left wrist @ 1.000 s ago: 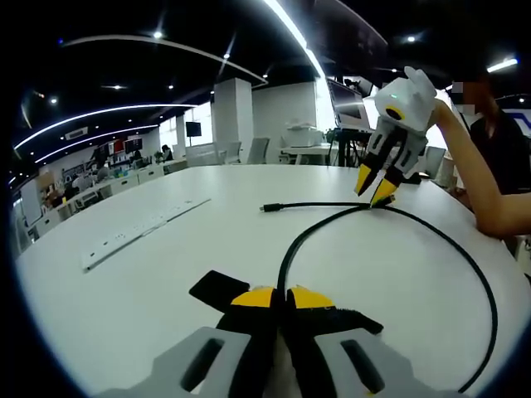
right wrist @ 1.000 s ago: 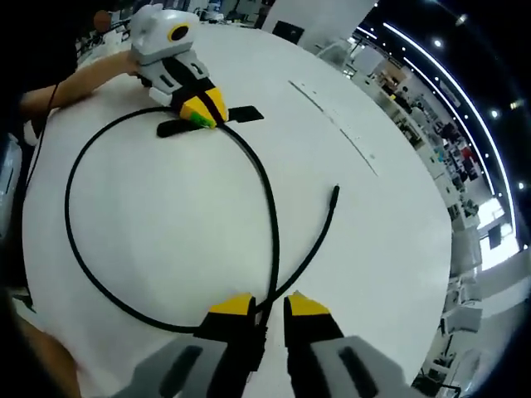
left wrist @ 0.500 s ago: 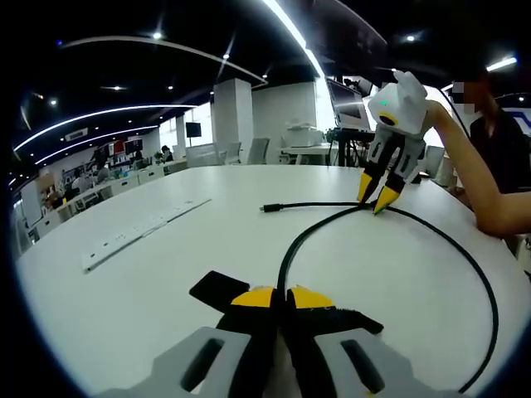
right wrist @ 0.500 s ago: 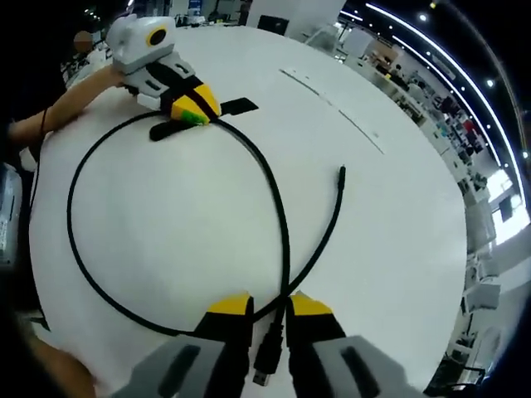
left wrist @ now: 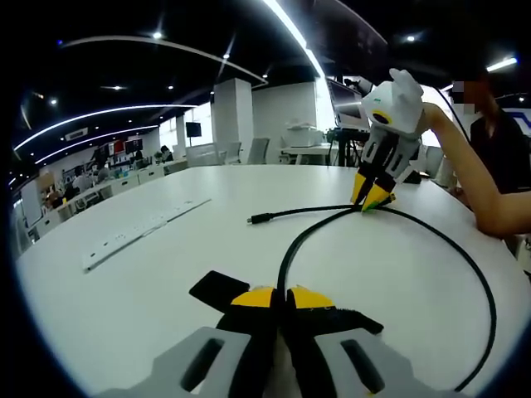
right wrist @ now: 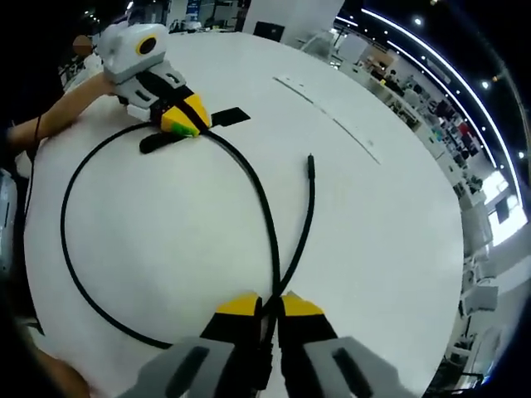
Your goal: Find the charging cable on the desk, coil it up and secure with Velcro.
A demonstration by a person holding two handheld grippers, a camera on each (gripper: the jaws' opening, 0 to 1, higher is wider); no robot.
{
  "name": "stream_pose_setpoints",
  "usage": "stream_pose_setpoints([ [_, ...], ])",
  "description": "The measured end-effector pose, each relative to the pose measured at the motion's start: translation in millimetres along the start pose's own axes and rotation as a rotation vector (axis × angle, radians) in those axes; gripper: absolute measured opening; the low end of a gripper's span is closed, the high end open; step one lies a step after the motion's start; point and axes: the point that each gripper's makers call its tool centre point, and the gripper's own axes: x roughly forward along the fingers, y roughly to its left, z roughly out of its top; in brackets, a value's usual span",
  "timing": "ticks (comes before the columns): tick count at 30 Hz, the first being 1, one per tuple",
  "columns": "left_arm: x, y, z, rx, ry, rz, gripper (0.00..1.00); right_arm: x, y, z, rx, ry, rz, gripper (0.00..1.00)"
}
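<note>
A black charging cable (left wrist: 286, 257) lies in one big loop on the white round table (left wrist: 166, 282). My left gripper (left wrist: 278, 298) is shut on one part of the cable, right above a black Velcro strap (left wrist: 217, 288) that lies flat on the table. My right gripper (right wrist: 267, 305) is shut on the cable where its two runs cross; in the left gripper view it (left wrist: 372, 197) stands at the far side of the loop. The cable's free plug end (right wrist: 310, 162) points away over the table. In the right gripper view the left gripper (right wrist: 181, 118) sits on the strap (right wrist: 231, 116).
A long white strip (left wrist: 141, 232) lies on the table to the left, also seen as the strip (right wrist: 332, 116) beyond the cable. A person's arm (left wrist: 489, 191) reaches in from the right. Office desks and chairs stand behind the table.
My right gripper has gone from slightly open to shut on the crossing cable runs. The free plug end has swung sideways across the table. The left gripper has not moved.
</note>
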Motion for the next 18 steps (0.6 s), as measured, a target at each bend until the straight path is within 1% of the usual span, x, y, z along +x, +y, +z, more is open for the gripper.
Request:
stream_pose_setpoints([
  [4,0,-1.0,-0.5,0.001,0.000,0.000,0.06,1,-1,2.7,-0.009,-0.006,-0.007,0.10],
  [8,-1,-0.8,-0.8,0.001,0.000,0.000,0.06,3,-1,7.6,-0.039,-0.003,-0.014,0.10],
  [18,0,0.5,-0.9,0.003,0.001,0.000,0.06,5,2,21.4,-0.086,-0.030,-0.022,0.09],
])
